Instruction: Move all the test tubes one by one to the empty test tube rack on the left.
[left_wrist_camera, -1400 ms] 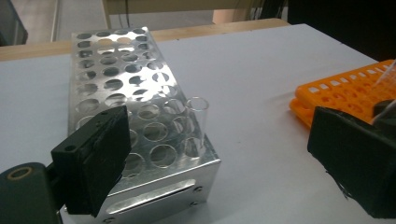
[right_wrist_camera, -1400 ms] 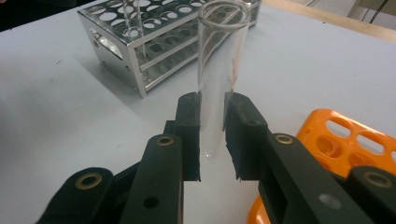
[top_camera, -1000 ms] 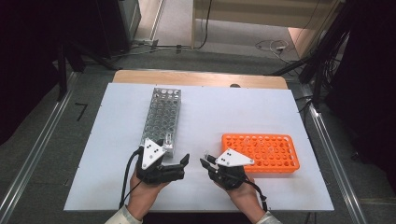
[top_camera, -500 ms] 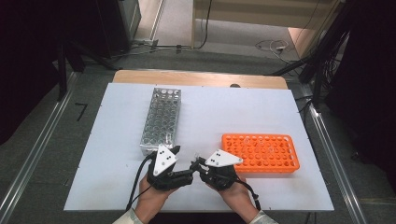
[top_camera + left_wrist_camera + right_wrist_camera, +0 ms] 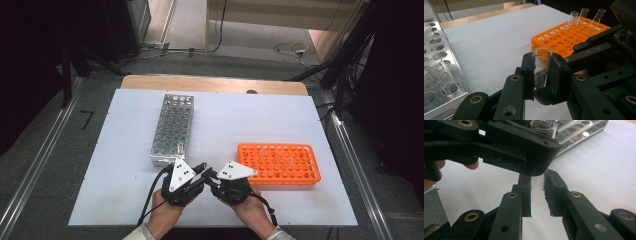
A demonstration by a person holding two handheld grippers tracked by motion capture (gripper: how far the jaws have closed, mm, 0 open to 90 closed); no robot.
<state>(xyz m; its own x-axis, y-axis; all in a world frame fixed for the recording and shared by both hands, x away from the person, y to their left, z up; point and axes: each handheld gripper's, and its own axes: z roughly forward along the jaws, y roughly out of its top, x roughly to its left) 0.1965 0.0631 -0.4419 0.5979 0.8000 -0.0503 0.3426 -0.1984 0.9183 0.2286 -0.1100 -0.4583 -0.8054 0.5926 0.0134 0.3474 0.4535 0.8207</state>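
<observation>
**Test tube passed between two tools above a white surface**

A white surface (image 5: 280, 115) carries a metal rack (image 5: 172, 129) at left and an orange rack (image 5: 280, 163) at right. Near its front edge, my left tool (image 5: 541, 72) has just clamped onto a clear glass test tube (image 5: 542, 65), held upright; my right tool (image 5: 537, 195) grips the same tube lower down. The handover is midway. Next, I judge, one tool must release before the tube travels to a rack hole.

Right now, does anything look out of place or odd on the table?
Nothing is spilled or broken. One oddity: both tongs, left tongs and right tongs, grip the same glass tube at once, above the white table.
</observation>
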